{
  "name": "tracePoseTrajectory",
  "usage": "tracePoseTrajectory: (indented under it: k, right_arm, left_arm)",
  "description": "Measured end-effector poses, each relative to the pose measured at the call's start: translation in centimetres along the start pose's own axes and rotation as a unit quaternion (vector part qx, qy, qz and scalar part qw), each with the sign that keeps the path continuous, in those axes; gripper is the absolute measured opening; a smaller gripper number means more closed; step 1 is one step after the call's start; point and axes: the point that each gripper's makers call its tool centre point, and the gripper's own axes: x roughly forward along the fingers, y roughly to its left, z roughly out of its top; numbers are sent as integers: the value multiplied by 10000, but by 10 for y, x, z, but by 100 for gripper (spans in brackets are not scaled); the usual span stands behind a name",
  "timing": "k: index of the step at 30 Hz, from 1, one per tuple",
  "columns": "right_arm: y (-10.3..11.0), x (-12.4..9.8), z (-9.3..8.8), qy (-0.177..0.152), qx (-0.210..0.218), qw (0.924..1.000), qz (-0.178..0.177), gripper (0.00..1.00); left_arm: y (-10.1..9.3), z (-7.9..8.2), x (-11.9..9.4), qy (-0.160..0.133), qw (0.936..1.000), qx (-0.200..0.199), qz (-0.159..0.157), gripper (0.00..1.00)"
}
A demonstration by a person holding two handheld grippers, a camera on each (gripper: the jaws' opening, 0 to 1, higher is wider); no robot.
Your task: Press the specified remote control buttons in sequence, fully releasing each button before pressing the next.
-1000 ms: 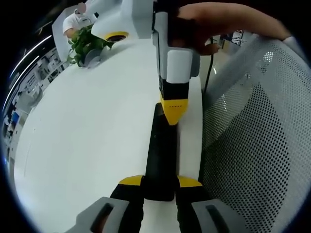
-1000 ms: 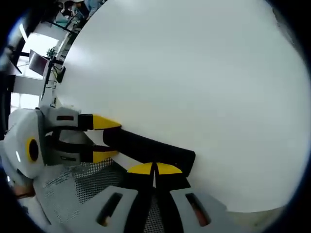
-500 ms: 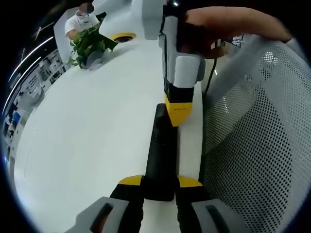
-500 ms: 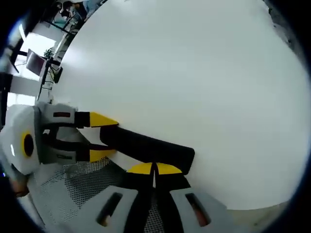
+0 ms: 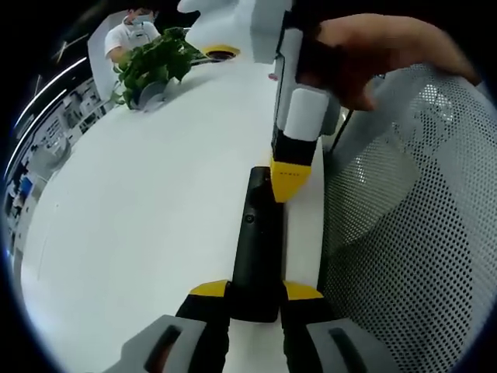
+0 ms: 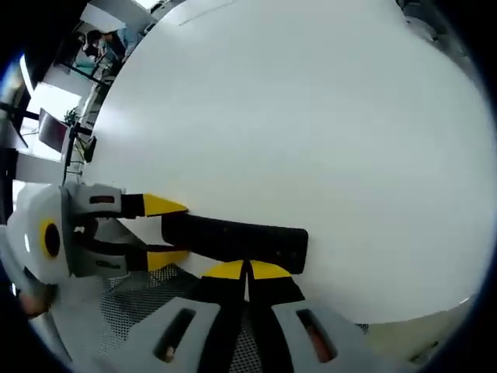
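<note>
Left tool (image 5: 256,299) is clamping the near end of the black remote (image 5: 256,241), lying along the white counter (image 5: 140,217) edge; right tool (image 5: 289,183), jaws pressed together, is touching down at the remote's 12 o'clock end; mesh chair (image 5: 404,233) is sitting at 3 o'clock.

Remote (image 5: 256,249) on table (image 5: 140,210) edge — plant (image 5: 151,66) far end.

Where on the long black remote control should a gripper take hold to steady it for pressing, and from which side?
Judging by its pose, grip the long black remote control at its near end, jaws across the narrow width, as the left gripper does. It lies flat on the white table, so come in low, leaving the buttoned face open to the right gripper.
</note>
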Motion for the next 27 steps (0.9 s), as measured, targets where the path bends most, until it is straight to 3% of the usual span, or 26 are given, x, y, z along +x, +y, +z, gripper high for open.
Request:
tracePoseTrajectory:
  k: [8,15,27]
  right_arm:
    - [0,1,2,223,147,9994,-206,0]
    - [0,1,0,176,-124,9984,-524,0]
    - [-3,3,0,-114,183,9982,-563,0]
  left_arm:
    - [0,0,0,94,9999,82,-43,25]
    - [0,2,2,384,9990,211,-110,25]
    - [0,0,1,212,9993,240,-171,25]
